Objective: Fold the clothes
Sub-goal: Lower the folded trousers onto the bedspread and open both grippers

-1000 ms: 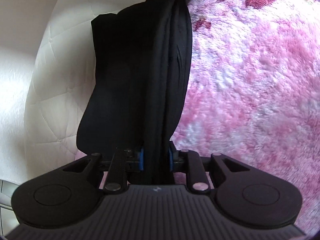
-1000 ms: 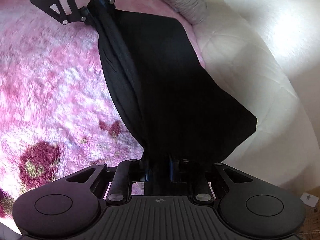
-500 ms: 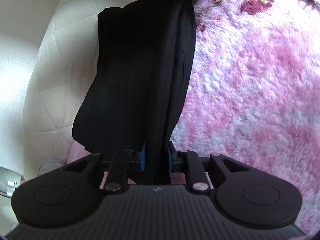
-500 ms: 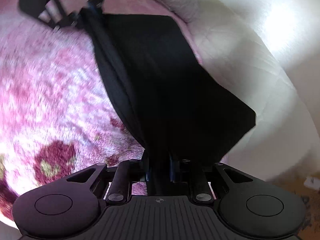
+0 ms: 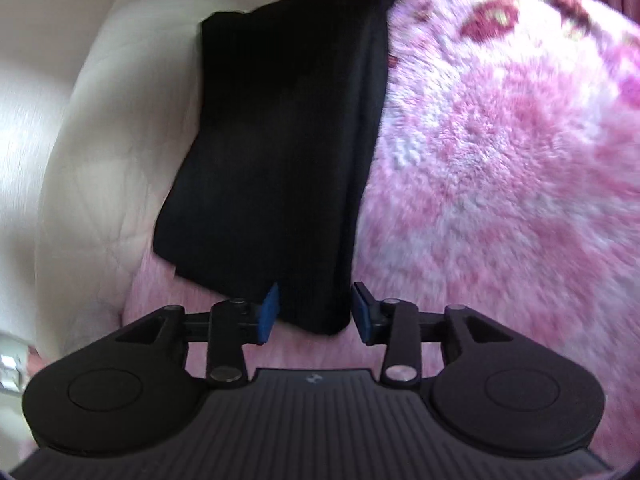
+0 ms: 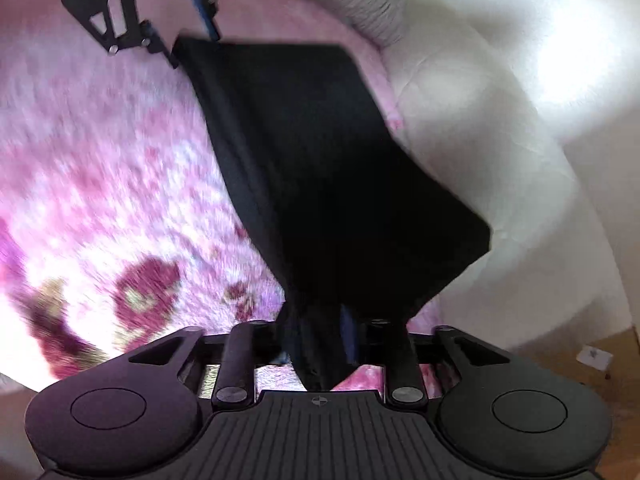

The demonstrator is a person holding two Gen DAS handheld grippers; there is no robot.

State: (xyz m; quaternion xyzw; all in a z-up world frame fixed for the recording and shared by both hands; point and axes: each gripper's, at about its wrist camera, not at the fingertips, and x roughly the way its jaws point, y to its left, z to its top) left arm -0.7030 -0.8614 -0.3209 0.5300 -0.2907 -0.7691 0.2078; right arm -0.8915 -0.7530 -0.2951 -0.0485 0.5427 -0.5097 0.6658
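Observation:
A black garment (image 5: 280,140), folded into a long strip, lies across the edge of the pink fluffy blanket (image 5: 500,200). My left gripper (image 5: 314,308) is open, its blue pads (image 5: 269,314) standing apart on either side of the garment's near end. From the right wrist view the garment (image 6: 340,180) stretches away from my right gripper (image 6: 320,332), which is shut on its bunched end. The left gripper (image 6: 194,46) shows open at the garment's far corner. The right gripper is hidden in the left wrist view.
The blanket (image 6: 100,180) has dark red flower patches. A white quilted mattress side (image 5: 100,160) drops away beside the garment. A grey ribbed sleeve (image 6: 368,12) sits at the top. Wooden floor (image 6: 612,360) shows at the lower right.
My left gripper has opened and let go of the garment's end. The garment has come down lower onto the blanket. The right gripper keeps its hold.

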